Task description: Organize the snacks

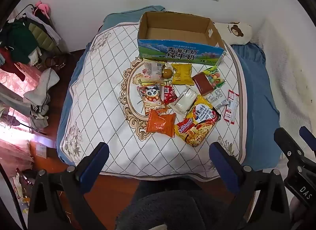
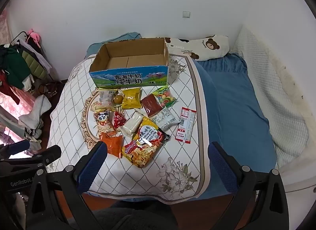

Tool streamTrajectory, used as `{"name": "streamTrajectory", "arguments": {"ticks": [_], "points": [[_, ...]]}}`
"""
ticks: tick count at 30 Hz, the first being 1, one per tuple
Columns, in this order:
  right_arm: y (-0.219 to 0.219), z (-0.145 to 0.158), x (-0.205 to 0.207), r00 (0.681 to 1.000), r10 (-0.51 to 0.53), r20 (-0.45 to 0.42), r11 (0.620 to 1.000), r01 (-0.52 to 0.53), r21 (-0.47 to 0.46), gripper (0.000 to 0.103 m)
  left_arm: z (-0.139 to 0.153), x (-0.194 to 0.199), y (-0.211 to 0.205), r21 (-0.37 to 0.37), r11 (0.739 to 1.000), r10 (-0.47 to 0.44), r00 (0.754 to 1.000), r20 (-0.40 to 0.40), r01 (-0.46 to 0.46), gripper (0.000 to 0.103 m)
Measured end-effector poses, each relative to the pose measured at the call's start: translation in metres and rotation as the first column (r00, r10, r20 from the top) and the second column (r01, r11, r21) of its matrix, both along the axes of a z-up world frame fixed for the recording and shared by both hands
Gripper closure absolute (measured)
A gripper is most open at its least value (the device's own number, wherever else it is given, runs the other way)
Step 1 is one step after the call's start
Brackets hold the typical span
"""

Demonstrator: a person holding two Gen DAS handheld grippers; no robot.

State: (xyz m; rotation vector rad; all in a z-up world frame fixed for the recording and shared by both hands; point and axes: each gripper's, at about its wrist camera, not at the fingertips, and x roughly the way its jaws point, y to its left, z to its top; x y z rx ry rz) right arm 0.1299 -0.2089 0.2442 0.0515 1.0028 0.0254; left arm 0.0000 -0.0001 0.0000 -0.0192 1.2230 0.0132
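Soft daylight, sharp, fisheye-warped edges

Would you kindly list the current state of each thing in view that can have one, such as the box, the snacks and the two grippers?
Cardboard box: open on top, upright, nothing inside.
Noodle packet: sealed, lying flat on the quilt.
Orange snack bag: lying flat beside the noodle packet.
Yellow snack bag: lying flat near the box.
Left gripper: open, holding nothing.
Right gripper: open, holding nothing.
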Motion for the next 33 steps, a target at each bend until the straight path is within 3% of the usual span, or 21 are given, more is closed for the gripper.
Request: {"name": "streamTrajectory", "arguments": {"ticks": [33], "points": [[0.004,-0.002,0.010,1.000,0.007,-0.002,1.000,-0.007,0.021,0.000,0.004,0.007,0.002,0.005,1.000,0.001,1.000,0.005,-0.001,0.000]]}}
